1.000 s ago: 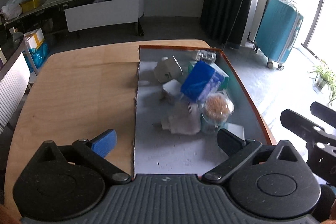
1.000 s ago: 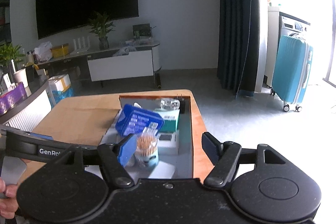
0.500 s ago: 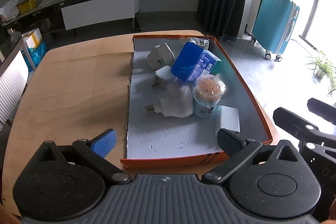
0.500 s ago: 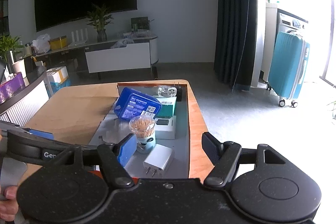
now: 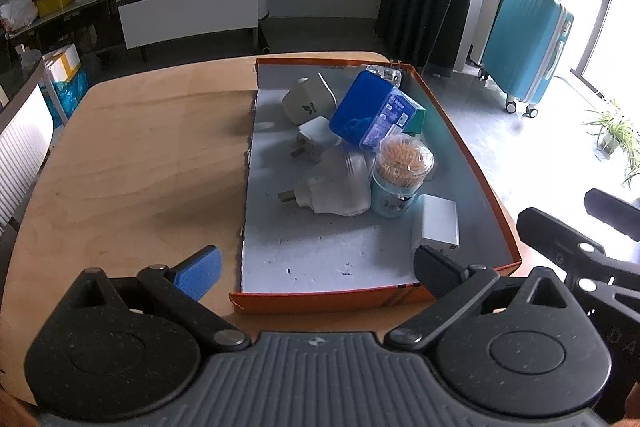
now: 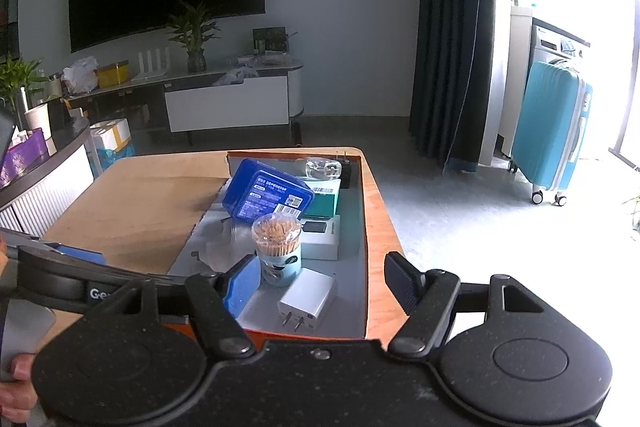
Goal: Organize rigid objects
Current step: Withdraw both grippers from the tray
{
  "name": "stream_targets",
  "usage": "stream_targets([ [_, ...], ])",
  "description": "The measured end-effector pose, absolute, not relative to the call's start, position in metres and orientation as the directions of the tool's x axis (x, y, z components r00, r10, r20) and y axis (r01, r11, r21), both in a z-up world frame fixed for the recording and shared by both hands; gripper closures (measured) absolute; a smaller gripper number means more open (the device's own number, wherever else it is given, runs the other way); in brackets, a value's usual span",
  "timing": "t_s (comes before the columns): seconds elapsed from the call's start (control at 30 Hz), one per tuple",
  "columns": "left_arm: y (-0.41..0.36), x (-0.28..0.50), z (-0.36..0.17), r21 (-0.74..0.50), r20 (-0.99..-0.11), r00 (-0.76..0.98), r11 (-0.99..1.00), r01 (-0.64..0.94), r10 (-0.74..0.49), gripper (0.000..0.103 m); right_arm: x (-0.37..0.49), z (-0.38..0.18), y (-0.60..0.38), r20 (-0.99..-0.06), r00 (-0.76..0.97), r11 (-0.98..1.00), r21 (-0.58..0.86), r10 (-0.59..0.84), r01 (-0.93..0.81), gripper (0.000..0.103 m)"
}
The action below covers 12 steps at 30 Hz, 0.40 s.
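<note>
Orange tray [image 5: 472, 147] lies ahead of both open jaws.

The left gripper [image 5: 316, 269] holds its fingers [image 5: 200, 271] wide apart, empty. The right gripper [image 6: 320, 287] is likewise spread, nothing between its fingers [image 6: 404, 281].

Wooden table [image 5: 140, 163] carries orange-walled tray [image 5: 472, 163] lying ahead of both finger pairs, near edge just beyond the fingertips.
</note>
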<state>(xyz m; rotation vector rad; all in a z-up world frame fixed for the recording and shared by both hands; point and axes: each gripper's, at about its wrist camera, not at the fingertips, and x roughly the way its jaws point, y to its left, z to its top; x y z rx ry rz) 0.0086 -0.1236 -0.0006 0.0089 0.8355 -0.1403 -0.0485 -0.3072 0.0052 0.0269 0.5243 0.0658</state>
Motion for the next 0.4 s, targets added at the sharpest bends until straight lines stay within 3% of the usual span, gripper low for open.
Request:
stream_targets([
  [0.4, -0.1223, 0.004, 0.0023, -0.053, -0.717, 0.685, 0.991, 0.126, -0.126, 0.0, -0.0499, 0.0046, -0.3075, -0.502, 0.863, 0.998, 0.037, 0.056, -0.043, 0.021],
])
